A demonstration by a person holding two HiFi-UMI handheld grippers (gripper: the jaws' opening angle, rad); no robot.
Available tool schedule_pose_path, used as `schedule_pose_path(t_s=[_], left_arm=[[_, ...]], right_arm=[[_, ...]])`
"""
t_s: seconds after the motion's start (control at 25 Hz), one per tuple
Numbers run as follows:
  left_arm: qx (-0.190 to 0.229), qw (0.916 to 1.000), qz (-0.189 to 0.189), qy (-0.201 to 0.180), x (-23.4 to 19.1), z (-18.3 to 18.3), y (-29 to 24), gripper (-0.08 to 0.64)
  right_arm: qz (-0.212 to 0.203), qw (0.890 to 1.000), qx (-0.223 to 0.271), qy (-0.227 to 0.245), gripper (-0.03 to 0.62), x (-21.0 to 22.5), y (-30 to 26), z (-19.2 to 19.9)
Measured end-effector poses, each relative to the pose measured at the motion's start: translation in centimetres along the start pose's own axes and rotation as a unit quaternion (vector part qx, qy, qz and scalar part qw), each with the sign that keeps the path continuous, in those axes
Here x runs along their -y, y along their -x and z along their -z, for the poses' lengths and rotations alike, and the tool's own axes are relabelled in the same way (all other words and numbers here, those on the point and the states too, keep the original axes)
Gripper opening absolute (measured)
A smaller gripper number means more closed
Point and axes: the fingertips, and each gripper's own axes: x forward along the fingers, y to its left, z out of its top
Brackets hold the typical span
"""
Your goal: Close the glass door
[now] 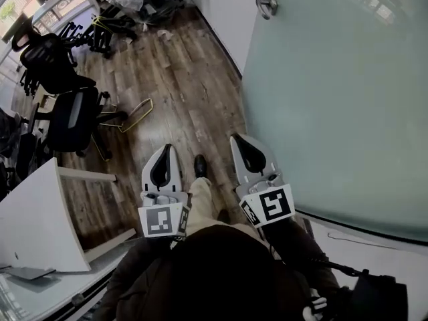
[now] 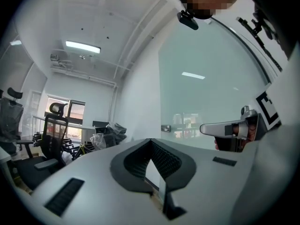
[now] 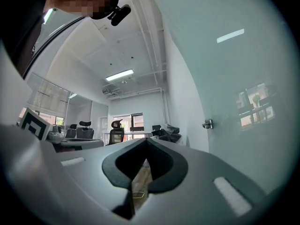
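Head view: the smooth, frosty green glass door (image 1: 334,99) fills 3 o'clock, beside brown wood floor (image 1: 180,79). The white plastic left gripper (image 1: 167,147) and right gripper (image 1: 236,138) sit near 6 o'clock. Left gripper view: bumpy black pads (image 2: 164,159) meet at their tips, holding nothing. Right gripper view: jaws touch too, empty; the door's shiny metal handle (image 3: 208,124) is at 3 o'clock.
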Motion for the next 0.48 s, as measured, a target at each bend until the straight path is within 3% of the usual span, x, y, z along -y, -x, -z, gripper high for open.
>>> schedule_pose_path(t_s=[0.24, 0.48], left_arm=[[-0.007, 0.9998, 0.017, -0.003, -3.3, 3.1, -18.0, -0.003], [-0.014, 0.9973, 0.072, 0.001, -5.7, 1.5, -30.4, -0.004]], right_arm=[[0.024, 1.0, -0.004, -0.011, 0.002, 11.1, -13.8, 3.1], [0.062, 0.998, -0.003, -0.011, 0.002, 17.0, -24.2, 1.3]])
